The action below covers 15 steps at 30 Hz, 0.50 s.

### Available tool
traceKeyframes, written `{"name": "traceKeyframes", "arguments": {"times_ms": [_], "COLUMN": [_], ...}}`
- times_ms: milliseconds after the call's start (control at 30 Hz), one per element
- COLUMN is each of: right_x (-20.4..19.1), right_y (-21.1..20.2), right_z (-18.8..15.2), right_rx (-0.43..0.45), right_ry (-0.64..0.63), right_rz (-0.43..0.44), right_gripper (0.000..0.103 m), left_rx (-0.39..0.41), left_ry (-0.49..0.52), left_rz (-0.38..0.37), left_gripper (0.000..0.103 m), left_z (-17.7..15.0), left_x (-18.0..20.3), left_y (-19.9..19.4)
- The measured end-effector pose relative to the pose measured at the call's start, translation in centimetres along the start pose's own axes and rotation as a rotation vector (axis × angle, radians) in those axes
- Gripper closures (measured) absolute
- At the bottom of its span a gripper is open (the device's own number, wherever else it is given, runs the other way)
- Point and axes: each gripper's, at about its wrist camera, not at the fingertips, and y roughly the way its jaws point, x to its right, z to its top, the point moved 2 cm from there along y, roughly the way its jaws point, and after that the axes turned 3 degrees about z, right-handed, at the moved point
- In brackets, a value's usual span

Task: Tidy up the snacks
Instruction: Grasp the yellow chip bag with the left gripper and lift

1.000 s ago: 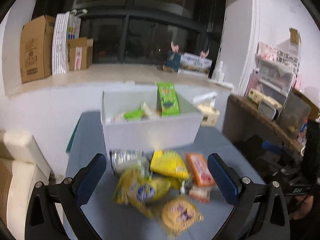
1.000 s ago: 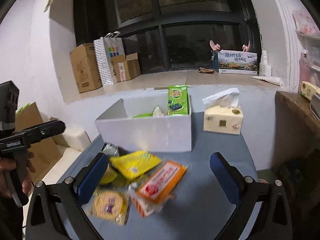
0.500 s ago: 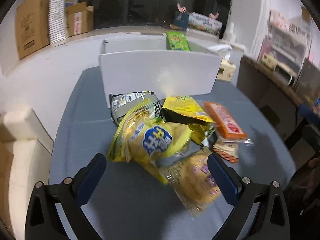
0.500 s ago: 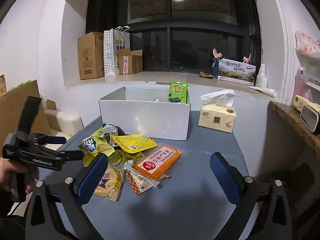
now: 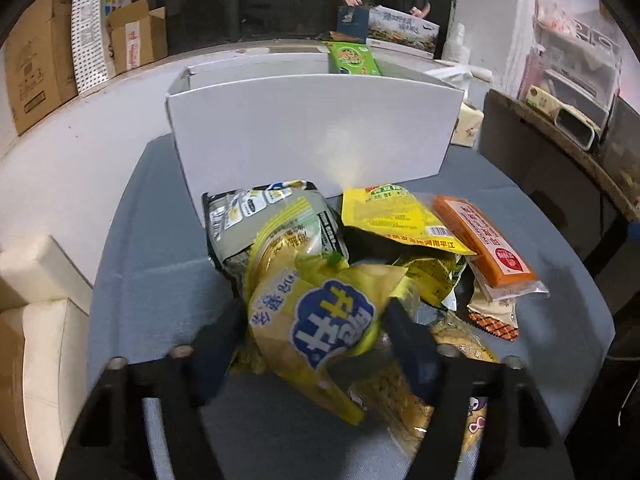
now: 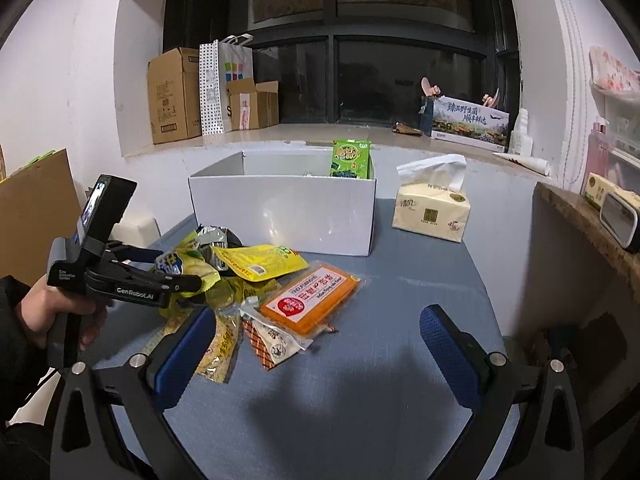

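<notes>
Both grippers are black frames with blue textured finger pads (image 6: pixel 450 356) and silver screws; the left gripper (image 6: pixel 176 280) reads "GenRobot.AI", bare-skinned hand (image 6: pixel 52 312), dark sleeve.

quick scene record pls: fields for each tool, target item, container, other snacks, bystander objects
left tool: closed on yellow snack bag, at the near edge of the pile
right tool: open, empty, above the blue table
container: white box behind the pile, green packet standing inside
other snacks: orange pack, yellow pouch, silver bag
bystander: tissue pack right of box
</notes>
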Motion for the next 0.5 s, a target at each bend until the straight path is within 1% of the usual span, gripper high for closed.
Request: {"name": "traceKeyframes", "arguments": {"times_ms": [33, 67, 133, 367, 500], "right_x": [0.0, 0.0, 0.0, 0.6, 0.9], "right_y": [0.0, 0.0, 0.0, 0.7, 1.4], "right_z": [0.0, -0.1, -0.1, 0.0, 0.4], "right_rx": [-0.002, -0.002, -0.002, -0.022, -0.037], "right_ry": [0.001, 0.002, 0.004, 0.034, 0.053], "right_rz": [0.000, 0.001, 0.001, 0.009, 0.047], "right_gripper": [0.000, 0.000, 0.000, 0.000, 0.000], "left_rx": [0.008, 0.014, 0.040, 0.159, 0.228], "left_ry": [-0.018, -0.036, -0.065, -0.067, -0.062], "left_rz": [0.010, 0.011, -0.015, -0.068, -0.096], "left_gripper": [0.040, 0.041, 0.043, 0.044, 0.044], "left_z": [0.0, -0.1, -0.2, 0.4, 0.9], "left_x": [-0.2, -0.4, -0.9, -0.5, 0.2], "left_y": [-0.3, -0.5, -1.5, -7.2, -10.5]}}
